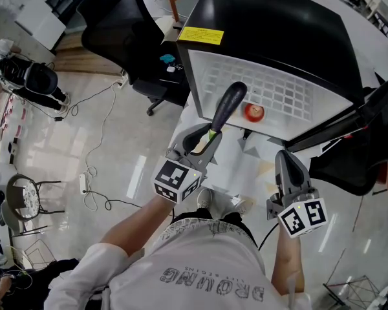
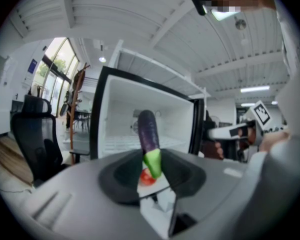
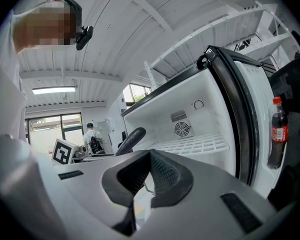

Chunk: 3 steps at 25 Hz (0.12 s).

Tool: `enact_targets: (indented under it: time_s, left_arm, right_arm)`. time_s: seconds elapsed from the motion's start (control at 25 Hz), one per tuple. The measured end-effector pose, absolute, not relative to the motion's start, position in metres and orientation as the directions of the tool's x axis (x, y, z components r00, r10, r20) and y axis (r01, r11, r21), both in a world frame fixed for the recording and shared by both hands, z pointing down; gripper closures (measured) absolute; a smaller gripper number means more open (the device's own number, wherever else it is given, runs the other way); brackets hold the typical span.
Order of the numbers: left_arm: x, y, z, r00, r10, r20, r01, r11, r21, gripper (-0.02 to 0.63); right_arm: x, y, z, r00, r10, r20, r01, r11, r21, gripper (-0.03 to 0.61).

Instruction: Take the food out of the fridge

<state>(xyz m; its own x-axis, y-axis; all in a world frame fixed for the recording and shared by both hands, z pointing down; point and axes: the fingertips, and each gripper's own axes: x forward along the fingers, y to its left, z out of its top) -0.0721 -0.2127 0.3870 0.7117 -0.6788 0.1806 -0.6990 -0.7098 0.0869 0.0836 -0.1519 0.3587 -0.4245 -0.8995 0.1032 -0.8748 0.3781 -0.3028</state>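
The black fridge point(image 1: 278, 31) stands open, and its door point(image 1: 349, 124) swings off to the right, where the head view only catches the edge, so the inside is mostly cut off. The right gripper view does show a red-label bottle point(image 3: 278, 131) in the door, half behind the frame. The wire shelf point(image 1: 278, 95) is mostly bare, so there's lots of room in there. An office chair point(image 1: 116, 18) sits off to the left, well apart. The left gripper point(image 1: 210, 137) is clamped on the green stem end of an eggplant point(image 1: 227, 105), which pokes up right at the fridge mouth, and I can't tell if the tip is past the front edge. A small red fruit point(image 1: 254, 112) sits on the shelf just beside the eggplant, too small to tell if it's a tomato or an apple. The right gripper point(image 1: 290, 163) hangs in front of the door, fingers together with nothing in them.
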Motion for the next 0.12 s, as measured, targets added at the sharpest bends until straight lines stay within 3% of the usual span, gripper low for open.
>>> enact_targets:
  time_s: [0.12]
  left_arm:
    - [-0.0729,-0.213,0.3861,0.712,-0.679,0.18,-0.699,-0.709,0.09,0.496]
  right_arm:
    - [0.0836,-0.1519,0.3589,-0.423,-0.9,0.106,-0.875,0.376,-0.305,0.578]
